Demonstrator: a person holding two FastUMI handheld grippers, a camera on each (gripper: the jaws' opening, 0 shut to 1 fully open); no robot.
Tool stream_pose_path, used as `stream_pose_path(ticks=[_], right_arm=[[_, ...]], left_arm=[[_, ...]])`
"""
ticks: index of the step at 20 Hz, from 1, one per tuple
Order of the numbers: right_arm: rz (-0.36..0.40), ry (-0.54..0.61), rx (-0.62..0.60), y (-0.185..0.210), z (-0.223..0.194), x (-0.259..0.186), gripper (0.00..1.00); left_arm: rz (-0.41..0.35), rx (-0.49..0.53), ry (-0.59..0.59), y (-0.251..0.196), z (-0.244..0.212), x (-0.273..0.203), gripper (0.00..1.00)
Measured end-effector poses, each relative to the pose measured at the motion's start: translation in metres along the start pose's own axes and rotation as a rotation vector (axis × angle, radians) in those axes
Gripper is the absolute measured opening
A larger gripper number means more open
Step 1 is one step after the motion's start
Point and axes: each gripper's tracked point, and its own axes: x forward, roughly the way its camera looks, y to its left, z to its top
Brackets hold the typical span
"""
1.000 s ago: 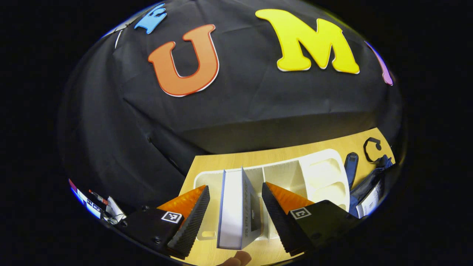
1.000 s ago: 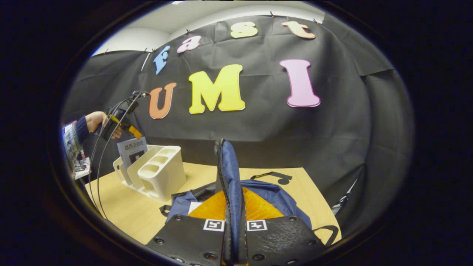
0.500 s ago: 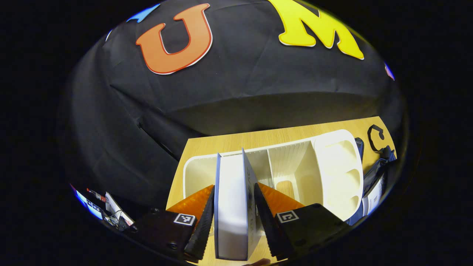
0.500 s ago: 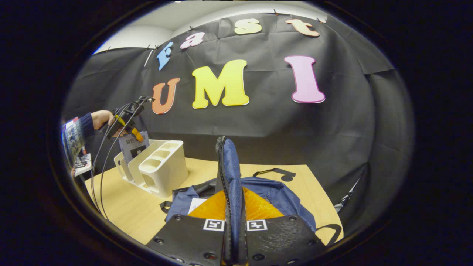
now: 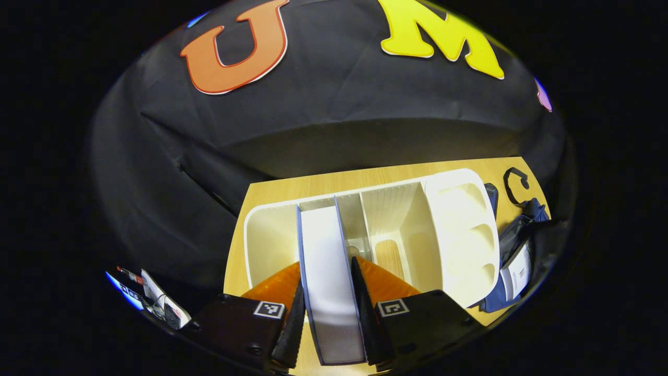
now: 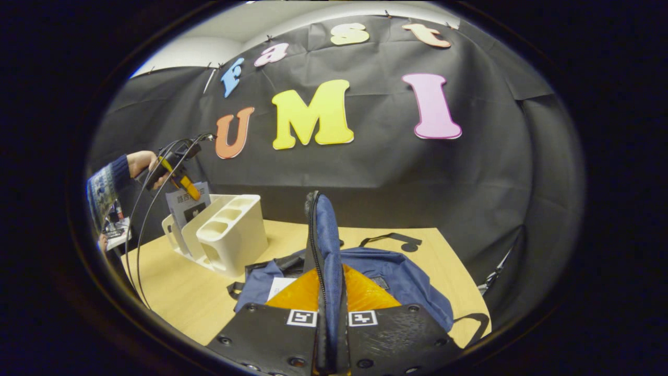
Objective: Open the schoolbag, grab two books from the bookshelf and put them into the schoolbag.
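Note:
A book (image 5: 329,271) with white page edges stands in the left slot of the white bookshelf (image 5: 459,224). My left gripper (image 5: 327,272) is shut on it, one finger against each cover. In the right gripper view the same book (image 6: 183,201) sticks up from the bookshelf (image 6: 229,237), with the left gripper (image 6: 177,175) on top of it and a hand (image 6: 136,161) holding that gripper. My right gripper (image 6: 329,271) is shut on the blue schoolbag's zipped flap (image 6: 324,235) and holds it upright. The rest of the schoolbag (image 6: 402,277) lies on the table.
The wooden table (image 6: 172,292) carries the bookshelf at the left and the bag at the middle. Something white (image 6: 281,286) shows in the bag's opening. Black straps (image 6: 389,241) lie behind the bag. Cables (image 6: 141,235) hang from the left gripper. The schoolbag (image 5: 514,258) lies right of the bookshelf.
My left gripper has come down over the book and its fingers have closed from wide apart onto both covers. The right gripper still holds the flap upright.

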Motion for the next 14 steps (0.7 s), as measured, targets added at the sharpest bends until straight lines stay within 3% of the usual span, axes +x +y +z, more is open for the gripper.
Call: stream_pose_path(ticks=[9, 10, 11, 14], right_arm=[[-0.018, -0.007, 0.004, 0.004, -0.001, -0.003, 0.07], [-0.021, -0.006, 0.002, 0.004, -0.001, -0.002, 0.07], [-0.021, -0.006, 0.001, 0.004, -0.001, 0.000, 0.07], [-0.020, -0.008, 0.000, 0.007, 0.000, 0.001, 0.07]], left_arm=[[-0.059, -0.039, -0.036, -0.015, -0.042, -0.051, 0.43], [-0.059, -0.040, -0.049, -0.014, -0.048, -0.057, 0.47], [-0.058, -0.057, -0.064, -0.013, -0.052, -0.065, 0.42], [-0.099, -0.119, -0.083, -0.015, -0.068, -0.089, 0.42]])
